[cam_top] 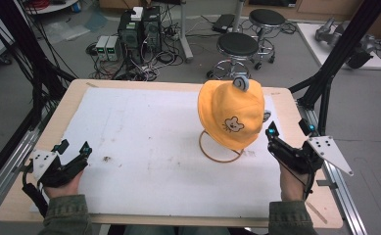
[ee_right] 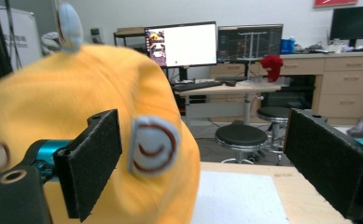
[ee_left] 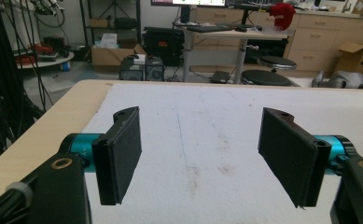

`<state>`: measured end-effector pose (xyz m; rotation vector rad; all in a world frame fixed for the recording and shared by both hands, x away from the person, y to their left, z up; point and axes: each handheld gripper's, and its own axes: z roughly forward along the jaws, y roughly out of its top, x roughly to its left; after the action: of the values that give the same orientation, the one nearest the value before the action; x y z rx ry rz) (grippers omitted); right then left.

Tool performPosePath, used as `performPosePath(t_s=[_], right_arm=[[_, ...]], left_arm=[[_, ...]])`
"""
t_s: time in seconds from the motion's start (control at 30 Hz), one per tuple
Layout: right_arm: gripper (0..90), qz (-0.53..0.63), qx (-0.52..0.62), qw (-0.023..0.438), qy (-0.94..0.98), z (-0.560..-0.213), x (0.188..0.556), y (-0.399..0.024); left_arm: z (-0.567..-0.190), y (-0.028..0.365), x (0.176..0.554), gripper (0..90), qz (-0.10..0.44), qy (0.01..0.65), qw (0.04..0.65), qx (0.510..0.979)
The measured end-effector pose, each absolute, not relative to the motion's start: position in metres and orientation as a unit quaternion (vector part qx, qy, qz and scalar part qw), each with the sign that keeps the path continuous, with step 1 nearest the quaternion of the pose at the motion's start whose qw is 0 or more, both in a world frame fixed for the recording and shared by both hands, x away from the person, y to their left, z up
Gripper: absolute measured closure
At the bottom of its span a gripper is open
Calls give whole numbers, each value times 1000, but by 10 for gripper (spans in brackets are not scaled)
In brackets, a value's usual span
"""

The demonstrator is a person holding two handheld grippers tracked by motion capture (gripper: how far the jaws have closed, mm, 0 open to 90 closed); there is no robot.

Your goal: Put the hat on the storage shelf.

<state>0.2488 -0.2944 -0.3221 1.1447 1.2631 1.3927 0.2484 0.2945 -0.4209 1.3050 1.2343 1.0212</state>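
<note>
An orange child's hat (cam_top: 232, 113) with a bear face and grey ears sits upright on a wire ring stand (cam_top: 221, 148) at the right of the white mat (cam_top: 144, 147). My right gripper (cam_top: 287, 133) is open just to the right of the hat. In the right gripper view the hat (ee_right: 67, 116) looms close, its grey ear (ee_right: 152, 145) lying between the spread pads (ee_right: 95, 161), not pressed. My left gripper (cam_top: 75, 147) rests open at the mat's left edge, far from the hat. Its pads (ee_left: 118, 154) stand wide apart over bare mat.
The mat covers a wooden table (cam_top: 70, 98). Two round stools (cam_top: 237, 46) and computer boxes (cam_top: 139, 29) with cables stand beyond the far edge. Black frame posts (cam_top: 335, 63) rise at the right, and a metal rail (cam_top: 345, 200) runs along the right edge.
</note>
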Motion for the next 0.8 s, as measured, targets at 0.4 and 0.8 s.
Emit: performPosePath(t_s=[0.4,0.8], right_arm=[[106,537,477,472,512,-365,241,-298],[107,521,498,462,518,-395,242,-301]], left_arm=[[-422,296,246,300,440,518,501,536],[-423,296,247,300,436,516,505,537]])
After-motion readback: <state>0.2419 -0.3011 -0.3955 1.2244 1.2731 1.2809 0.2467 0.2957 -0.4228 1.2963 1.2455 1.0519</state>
